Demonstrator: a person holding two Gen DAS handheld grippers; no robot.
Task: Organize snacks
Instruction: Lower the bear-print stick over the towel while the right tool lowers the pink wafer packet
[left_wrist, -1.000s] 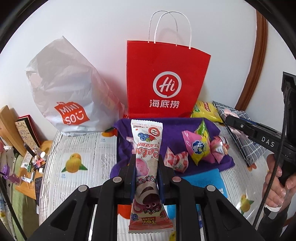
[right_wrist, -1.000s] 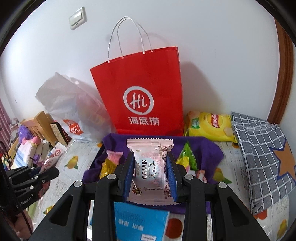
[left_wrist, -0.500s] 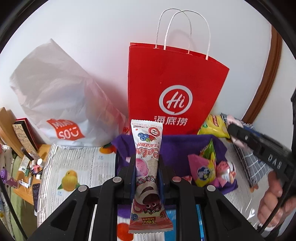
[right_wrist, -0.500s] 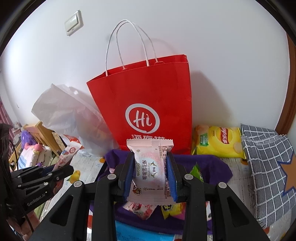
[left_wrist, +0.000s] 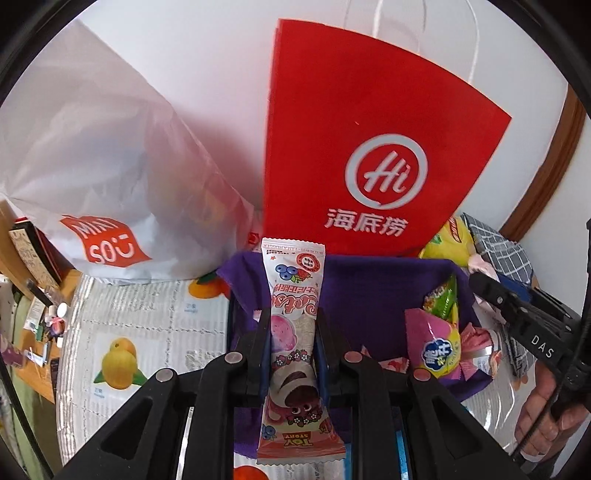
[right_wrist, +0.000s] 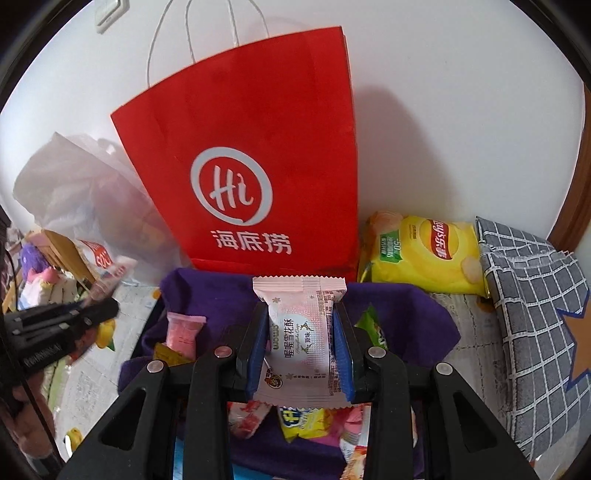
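My left gripper (left_wrist: 291, 325) is shut on a long pink Toy Story snack packet (left_wrist: 293, 321), held upright above the purple cloth (left_wrist: 369, 291). My right gripper (right_wrist: 300, 325) is shut on a pale pink nougat packet (right_wrist: 301, 332), also above the purple cloth (right_wrist: 214, 295). A red paper bag with a white "Hi" logo (left_wrist: 369, 155) (right_wrist: 251, 155) stands against the wall just behind the cloth. Several loose wrapped snacks (left_wrist: 439, 343) (right_wrist: 303, 421) lie on the cloth. The right gripper shows at the right of the left wrist view (left_wrist: 517, 317); the left gripper at the left of the right wrist view (right_wrist: 62, 325).
A white Miniso plastic bag (left_wrist: 99, 177) (right_wrist: 74, 192) leans on the wall left of the red bag. A yellow Lay's chip bag (right_wrist: 424, 251) and a grey checked cloth bag (right_wrist: 535, 314) lie to the right. A fruit-print tablecloth (left_wrist: 140, 325) covers the table; cluttered shelf (left_wrist: 33, 295) at far left.
Both grippers have moved forward toward the red bag with their packets, so the bag looks larger and nearer. Both grips are unchanged.
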